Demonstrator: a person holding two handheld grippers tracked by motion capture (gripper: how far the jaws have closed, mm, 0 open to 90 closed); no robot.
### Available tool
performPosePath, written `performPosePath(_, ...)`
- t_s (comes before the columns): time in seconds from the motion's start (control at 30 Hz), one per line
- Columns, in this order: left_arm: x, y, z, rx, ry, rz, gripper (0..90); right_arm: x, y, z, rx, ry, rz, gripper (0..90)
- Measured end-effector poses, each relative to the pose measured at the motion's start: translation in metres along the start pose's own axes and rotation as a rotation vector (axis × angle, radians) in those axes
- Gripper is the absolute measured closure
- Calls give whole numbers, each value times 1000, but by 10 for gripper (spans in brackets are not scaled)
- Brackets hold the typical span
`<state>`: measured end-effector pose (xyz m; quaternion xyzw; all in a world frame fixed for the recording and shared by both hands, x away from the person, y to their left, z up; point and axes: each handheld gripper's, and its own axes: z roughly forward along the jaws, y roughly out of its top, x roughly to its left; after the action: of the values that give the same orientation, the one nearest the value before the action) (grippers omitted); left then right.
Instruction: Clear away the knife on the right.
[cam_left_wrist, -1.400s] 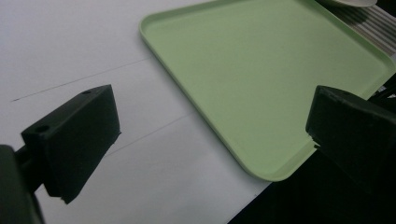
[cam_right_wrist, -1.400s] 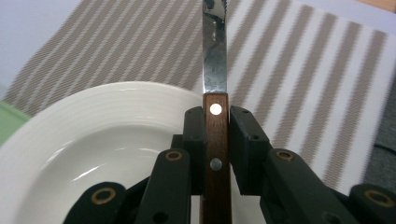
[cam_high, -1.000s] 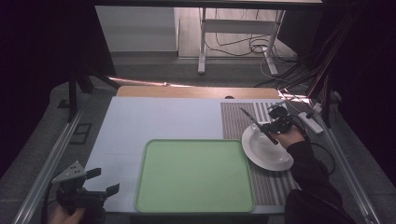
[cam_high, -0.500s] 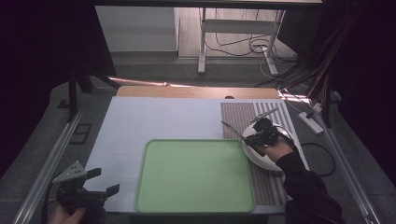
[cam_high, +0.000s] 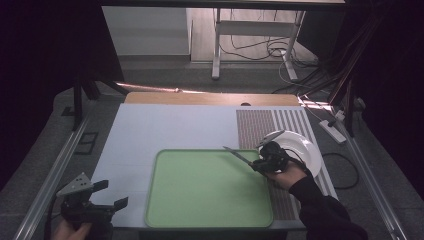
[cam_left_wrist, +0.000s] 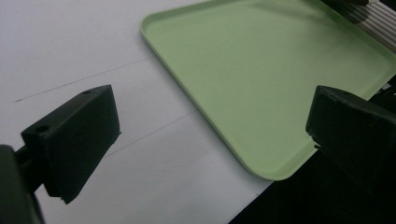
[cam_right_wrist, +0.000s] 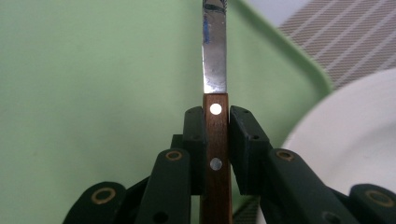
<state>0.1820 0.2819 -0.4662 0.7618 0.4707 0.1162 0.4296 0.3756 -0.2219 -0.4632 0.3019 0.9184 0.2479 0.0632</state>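
My right gripper is shut on the wooden handle of a knife; its steel blade sticks out over the right part of the green tray. In the right gripper view both jaws press the riveted handle from either side, with the tray beneath. Just right of that hand lies a white plate, also at the right in the right gripper view. My left gripper stands open at the table's front left corner, with nothing in it. Its wide-apart jaws frame the tray's near corner.
A striped mat lies under the plate on the right of the pale tabletop. Metal rails run along both table sides. Cables and a desk leg sit on the floor beyond the far edge.
My right gripper has carried the knife from above the plate leftward and toward me, so the blade now reaches over the tray. The left gripper has stayed put.
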Motion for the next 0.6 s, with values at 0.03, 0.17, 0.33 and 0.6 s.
performPosePath(0.03,0,0,0,0,0,0,26,4,0,1,1,5,-11,776)
performPosePath(0.17,0,0,0,0,0,-1,26,23,0,5,14,30,-57,776)
performPosePath(0.33,0,0,0,0,0,-1,26,47,-2,12,46,65,-114,776)
performPosePath(0.6,0,0,0,1,0,0,26,63,-8,21,117,85,-161,758)
